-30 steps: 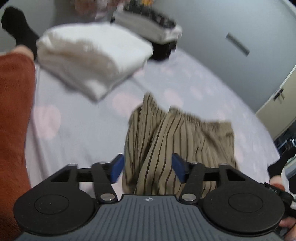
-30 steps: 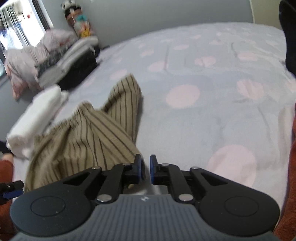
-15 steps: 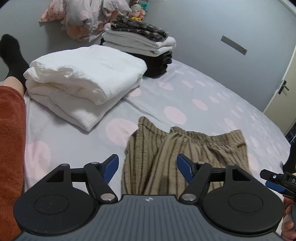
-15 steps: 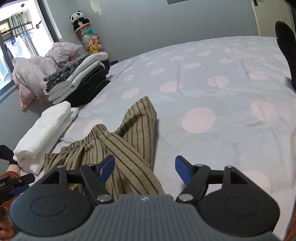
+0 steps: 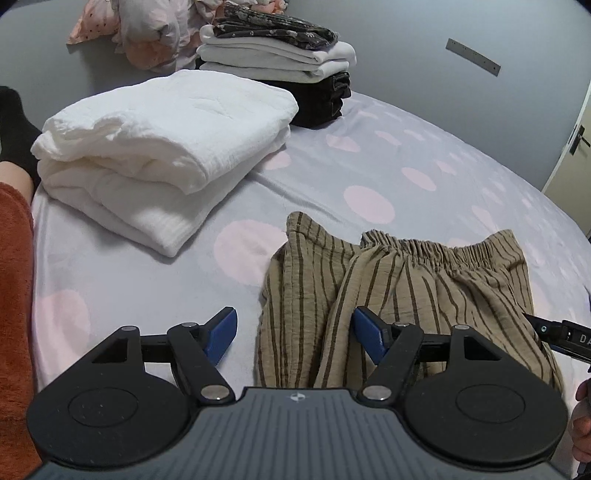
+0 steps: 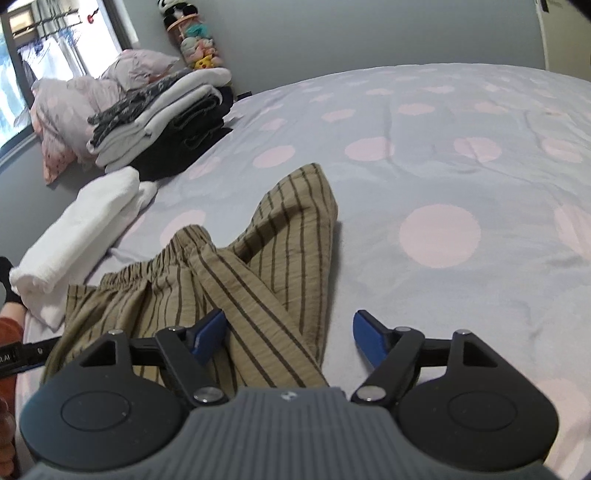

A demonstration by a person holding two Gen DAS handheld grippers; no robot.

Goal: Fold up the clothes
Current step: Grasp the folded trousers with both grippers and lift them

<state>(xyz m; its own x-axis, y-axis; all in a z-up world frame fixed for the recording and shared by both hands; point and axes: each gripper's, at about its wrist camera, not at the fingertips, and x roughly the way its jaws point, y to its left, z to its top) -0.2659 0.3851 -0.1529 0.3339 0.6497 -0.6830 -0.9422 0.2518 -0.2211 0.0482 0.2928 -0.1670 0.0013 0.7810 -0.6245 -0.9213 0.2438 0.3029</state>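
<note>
We hold our left gripper (image 5: 294, 334) with its blue pads spread wide apart, nothing pinched; the left side of the striped shorts (image 5: 391, 302) lies on the bed below and between them. Our right gripper (image 6: 289, 334) has just been opening and now stands wide too, the fabric lying loose between its pads, touching neither that we can see. The shorts rest flat on the dotted bedsheet (image 6: 443, 155), directly ahead of both grippers, elastic waistband away from the left one, one leg reaching forward from the right one. Beyond the left gripper, ahead and to its left, sits a folded white blanket (image 5: 162, 147), apart from the shorts. Farther still, by the wall, stands a stack of folded clothes (image 5: 291, 66), with a rumpled pink bundle (image 5: 147, 33) behind it.
</note>
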